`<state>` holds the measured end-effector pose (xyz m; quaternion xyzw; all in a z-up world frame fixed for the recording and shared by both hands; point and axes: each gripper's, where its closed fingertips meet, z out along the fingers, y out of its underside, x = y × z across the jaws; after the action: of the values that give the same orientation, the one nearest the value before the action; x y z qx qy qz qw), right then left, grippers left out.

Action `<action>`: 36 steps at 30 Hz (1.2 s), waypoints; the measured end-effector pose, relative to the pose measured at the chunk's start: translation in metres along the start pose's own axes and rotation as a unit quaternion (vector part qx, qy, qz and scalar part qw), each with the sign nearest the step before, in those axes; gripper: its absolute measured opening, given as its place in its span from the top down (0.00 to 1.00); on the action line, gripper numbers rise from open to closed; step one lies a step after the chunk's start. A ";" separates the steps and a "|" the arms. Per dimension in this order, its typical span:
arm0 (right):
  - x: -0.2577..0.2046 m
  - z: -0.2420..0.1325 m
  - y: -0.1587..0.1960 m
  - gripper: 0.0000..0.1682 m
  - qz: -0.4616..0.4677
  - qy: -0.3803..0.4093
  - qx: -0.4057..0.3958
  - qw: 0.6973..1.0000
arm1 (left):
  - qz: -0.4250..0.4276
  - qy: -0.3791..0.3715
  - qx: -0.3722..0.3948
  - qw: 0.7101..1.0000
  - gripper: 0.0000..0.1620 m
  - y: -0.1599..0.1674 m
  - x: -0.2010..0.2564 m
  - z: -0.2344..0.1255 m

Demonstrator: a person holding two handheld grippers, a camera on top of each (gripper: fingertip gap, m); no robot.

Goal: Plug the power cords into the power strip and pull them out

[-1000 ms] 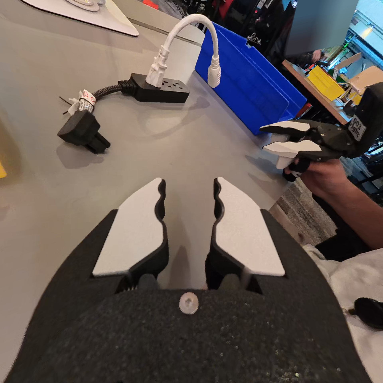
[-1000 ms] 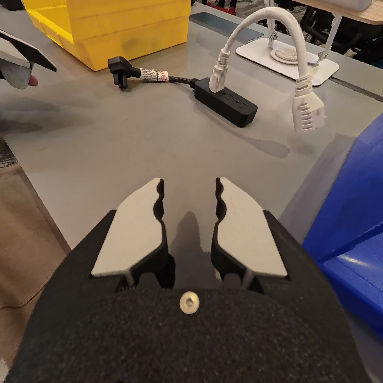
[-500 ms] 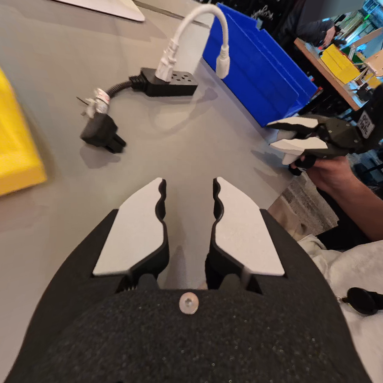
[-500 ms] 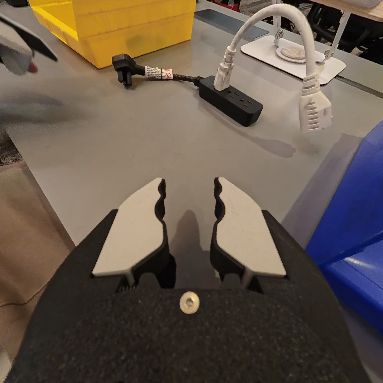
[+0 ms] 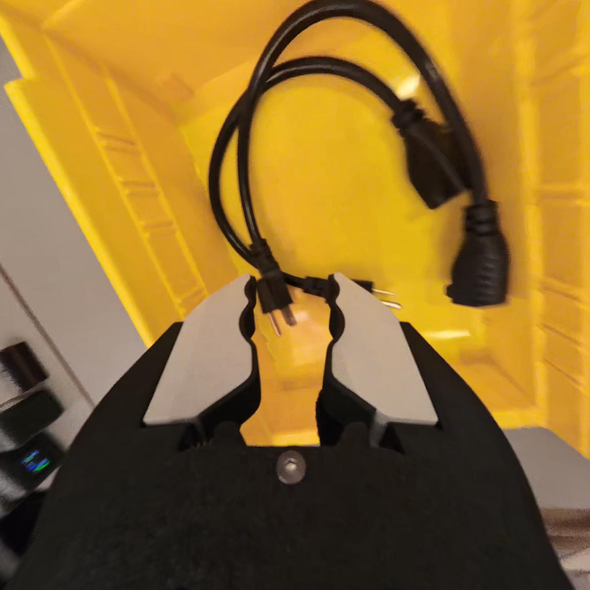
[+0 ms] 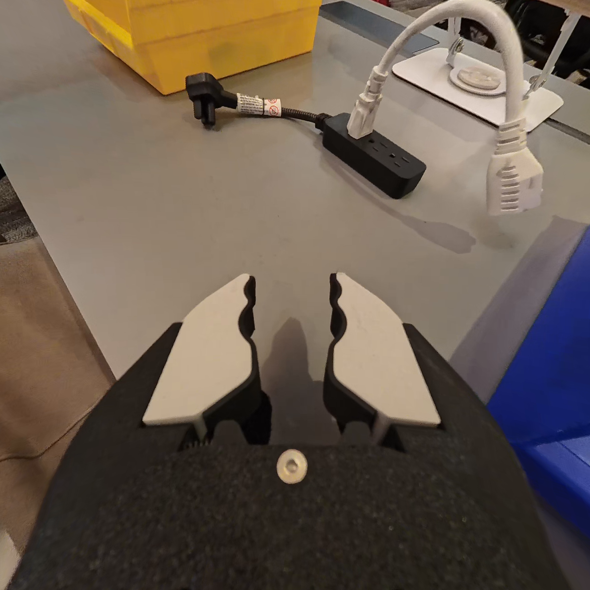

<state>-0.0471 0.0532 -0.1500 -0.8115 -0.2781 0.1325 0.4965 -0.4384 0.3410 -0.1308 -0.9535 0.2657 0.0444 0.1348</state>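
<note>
In the left wrist view my left gripper (image 5: pixel 291 279) is open over the inside of a yellow bin (image 5: pixel 319 178). Two black power cords (image 5: pixel 242 153) lie curled in it. One pronged plug (image 5: pixel 275 295) lies just past my fingertips, between them but not held. Two black socket ends (image 5: pixel 479 265) lie at the right. In the right wrist view my right gripper (image 6: pixel 292 281) is open and empty above the grey table (image 6: pixel 191 207). The black power strip (image 6: pixel 373 156) lies ahead with a white cord (image 6: pixel 447 28) plugged into its near-end outlet; the cord's white socket end (image 6: pixel 510 178) hangs free.
The strip's own black plug (image 6: pixel 204 92) lies on the table by the yellow bin (image 6: pixel 207 35). A blue bin (image 6: pixel 555 351) stands at the right. A white stand base (image 6: pixel 475 86) sits behind the strip. The table edge runs along the left. Left tips to right tips: about 50 cm.
My left gripper has swung left from the table and power strip to over the yellow bin with the black cords. My right gripper has moved slightly forward. Both stay open.
</note>
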 end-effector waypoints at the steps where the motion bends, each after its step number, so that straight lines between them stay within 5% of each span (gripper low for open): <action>1: -0.001 0.000 0.000 0.74 -0.003 0.000 0.000 1.000 | 0.005 -0.020 -0.026 0.999 0.74 -0.002 -0.007 0.009; 9: -0.007 -0.001 0.002 0.74 -0.021 -0.004 -0.003 1.000 | 0.031 -0.121 -0.136 0.983 0.76 0.000 -0.024 0.056; 10: -0.007 -0.002 0.002 0.74 -0.022 -0.002 -0.003 1.000 | 0.032 -0.131 -0.145 0.980 0.84 0.003 -0.027 0.060; 11: -0.007 -0.003 0.002 0.74 -0.023 -0.003 -0.002 1.000 | 0.036 -0.150 -0.146 0.977 0.90 0.004 -0.033 0.063; 16: -0.008 -0.005 0.004 0.74 -0.027 -0.003 -0.004 1.000 | 0.058 -0.174 -0.134 0.974 0.90 0.005 -0.037 0.059; 25: -0.012 -0.006 0.002 0.75 -0.037 0.000 -0.002 0.999 | -0.025 -0.140 0.149 0.979 0.91 -0.032 -0.032 -0.040; 31: -0.016 -0.003 0.002 0.75 -0.053 0.001 -0.008 0.999 | -0.101 0.015 0.355 0.929 0.92 -0.032 -0.005 -0.127; 36: -0.018 0.000 0.002 0.75 -0.061 0.001 -0.008 0.998 | -0.083 0.023 0.415 0.906 0.92 -0.015 0.017 -0.171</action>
<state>-0.0611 0.0421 -0.1524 -0.7971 -0.3278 0.0985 0.4975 -0.4138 0.2964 0.0338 -0.8308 0.1827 -0.1036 0.5154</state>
